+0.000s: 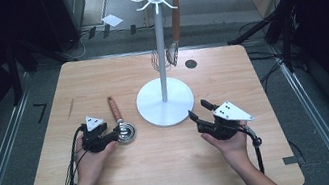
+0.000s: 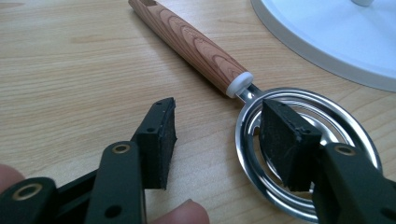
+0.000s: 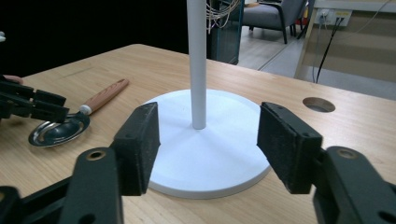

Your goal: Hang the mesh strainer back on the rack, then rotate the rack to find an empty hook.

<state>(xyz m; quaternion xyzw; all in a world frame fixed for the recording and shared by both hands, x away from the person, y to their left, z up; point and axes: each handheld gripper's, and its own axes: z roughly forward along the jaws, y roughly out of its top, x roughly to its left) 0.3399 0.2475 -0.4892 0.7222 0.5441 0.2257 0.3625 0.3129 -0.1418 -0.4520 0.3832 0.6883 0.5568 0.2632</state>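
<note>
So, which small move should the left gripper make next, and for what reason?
Probably close the left gripper on the metal ring of the wooden-handled utensil. Its jaws stand open, one pad over the ring and the other on the bare table beside it, so the rim lies between them, not yet pinched.

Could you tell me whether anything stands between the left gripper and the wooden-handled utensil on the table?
Nothing visible does. The left gripper is open right at the utensil's metal ring head, one pad over the ring, the other over bare table. The white stand base lies beyond.
</note>
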